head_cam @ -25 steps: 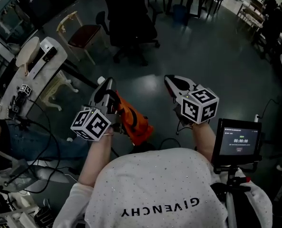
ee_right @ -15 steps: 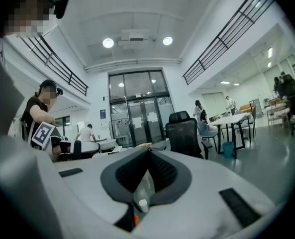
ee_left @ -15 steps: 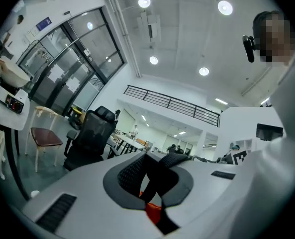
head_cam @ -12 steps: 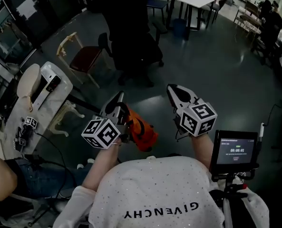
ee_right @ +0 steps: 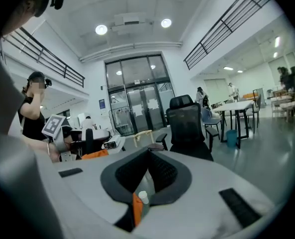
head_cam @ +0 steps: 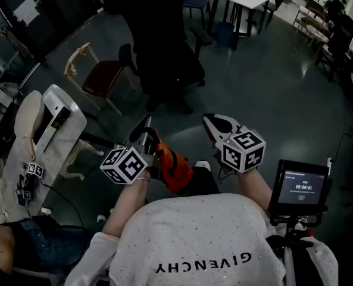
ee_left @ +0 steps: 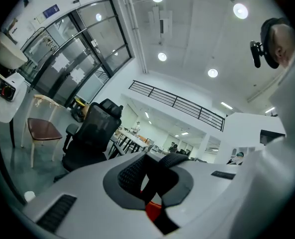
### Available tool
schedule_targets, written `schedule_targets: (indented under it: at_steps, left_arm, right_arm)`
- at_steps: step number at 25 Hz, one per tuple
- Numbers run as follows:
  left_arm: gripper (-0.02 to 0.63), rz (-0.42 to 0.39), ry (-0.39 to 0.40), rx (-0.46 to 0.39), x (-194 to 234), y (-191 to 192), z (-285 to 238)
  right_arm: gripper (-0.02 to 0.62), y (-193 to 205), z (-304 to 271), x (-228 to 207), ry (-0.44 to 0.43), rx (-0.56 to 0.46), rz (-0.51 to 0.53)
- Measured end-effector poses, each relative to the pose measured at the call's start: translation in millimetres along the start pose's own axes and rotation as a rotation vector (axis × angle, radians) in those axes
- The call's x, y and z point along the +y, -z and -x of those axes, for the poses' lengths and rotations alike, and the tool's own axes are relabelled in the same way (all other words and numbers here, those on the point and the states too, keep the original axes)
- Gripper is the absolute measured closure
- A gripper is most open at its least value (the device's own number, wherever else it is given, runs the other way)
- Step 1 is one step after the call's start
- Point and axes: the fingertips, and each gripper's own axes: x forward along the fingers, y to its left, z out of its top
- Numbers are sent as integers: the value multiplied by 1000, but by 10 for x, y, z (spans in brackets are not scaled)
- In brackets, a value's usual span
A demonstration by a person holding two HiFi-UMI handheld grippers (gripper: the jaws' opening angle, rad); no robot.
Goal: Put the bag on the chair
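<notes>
An orange bag (head_cam: pixel 174 167) hangs from my left gripper (head_cam: pixel 144 127), which is shut on it; only a bit of orange shows under the closed jaws of that gripper (ee_left: pixel 150 159) in its own view. My right gripper (head_cam: pixel 214 123) is level with it on the right, shut and holding nothing (ee_right: pixel 149 152). A black office chair (head_cam: pixel 164 61) stands a short way ahead of both grippers on the floor. It also shows as the black office chair (ee_left: pixel 91 136) left of centre and the black office chair (ee_right: pixel 187 126) just right of centre. From the right gripper view the orange bag (ee_right: pixel 90 154) is at the left.
A wooden chair with a red seat (head_cam: pixel 100 76) stands left of the office chair. A white table (head_cam: pixel 48 130) with devices is at my left, cables on the floor beside it. A small monitor on a stand (head_cam: pixel 299 186) is at my right. Tables and people are far behind.
The view has shifted a little and the office chair sits slightly lower in the picture. The bag still hangs from the left gripper. Both grippers keep the same stance.
</notes>
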Motion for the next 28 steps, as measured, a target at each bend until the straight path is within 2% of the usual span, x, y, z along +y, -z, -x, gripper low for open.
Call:
schedule_targets:
  at_steps: [5,10,15,19,23,28]
  left_arm:
    - [604,11,-40,26,286,-76,-592]
    - [604,9,-65,35,513,-159,-1243]
    - [604,-3,-81,-7,636,-338,-1801]
    - [604,16,-75,-71,751,-546,-2151]
    - [604,52,-49,-127,799,-631,-2295]
    - [604,74,-71,-86,1121,-633,-2718]
  right_arm:
    - [594,-266,-503,-623,68,17,14]
    - [592,-657,-1037,-1141,43,36,95]
    - [593,-1068,-1450,-1680,63,-19,141]
    - [594,-1292,-1745,-1894,10,-65,120]
    - [594,-1300,-1838,-1873,-71,-82,100]
    - [594,-1203,-2321,-2068,-99,-7,101]
